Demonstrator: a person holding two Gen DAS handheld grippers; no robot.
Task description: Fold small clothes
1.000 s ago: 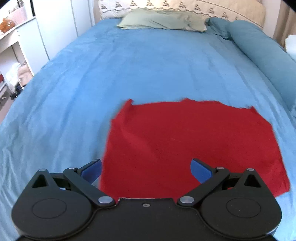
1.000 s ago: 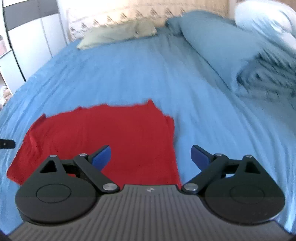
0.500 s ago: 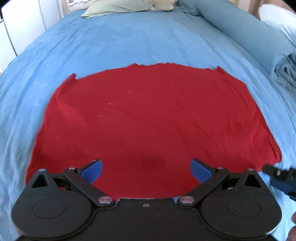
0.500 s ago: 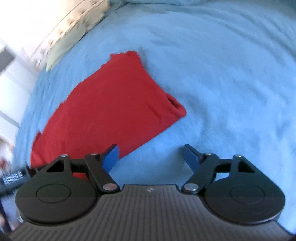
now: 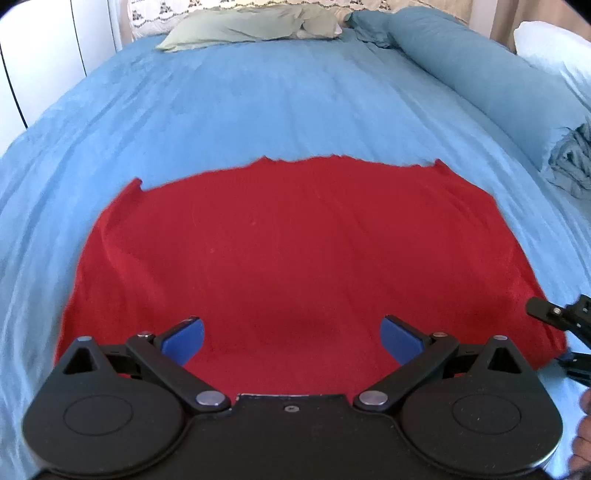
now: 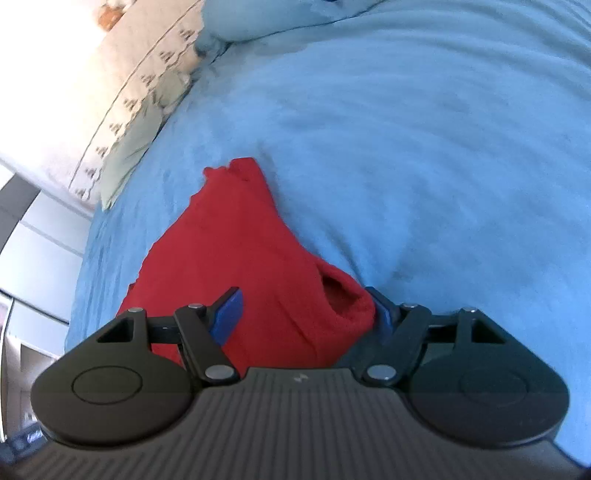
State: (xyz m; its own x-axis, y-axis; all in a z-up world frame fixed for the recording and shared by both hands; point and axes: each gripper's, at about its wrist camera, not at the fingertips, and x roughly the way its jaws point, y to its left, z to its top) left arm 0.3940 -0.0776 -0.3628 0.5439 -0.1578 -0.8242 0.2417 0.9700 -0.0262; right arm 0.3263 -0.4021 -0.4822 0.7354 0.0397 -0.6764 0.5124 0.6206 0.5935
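Note:
A red garment (image 5: 295,251) lies flat on the blue bed sheet (image 5: 258,110). My left gripper (image 5: 291,339) is open and empty, hovering over the garment's near edge. In the right wrist view the same garment (image 6: 236,240) runs away from me, and its near corner with an open hem sits between the fingers. My right gripper (image 6: 306,314) is open around that corner, blue pads (image 6: 227,314) on either side. The right gripper's tip also shows at the right edge of the left wrist view (image 5: 557,321).
A green pillow (image 5: 251,26) and a patterned headboard lie at the far end of the bed. A long teal bolster (image 5: 480,74) and crumpled teal bedding (image 5: 572,158) run along the right side. White cupboards (image 5: 48,44) stand at the left.
The right gripper has dropped and closed in on the garment's near right corner, which now sits between its fingers. The left gripper has swung to face the garment squarely and backed off slightly.

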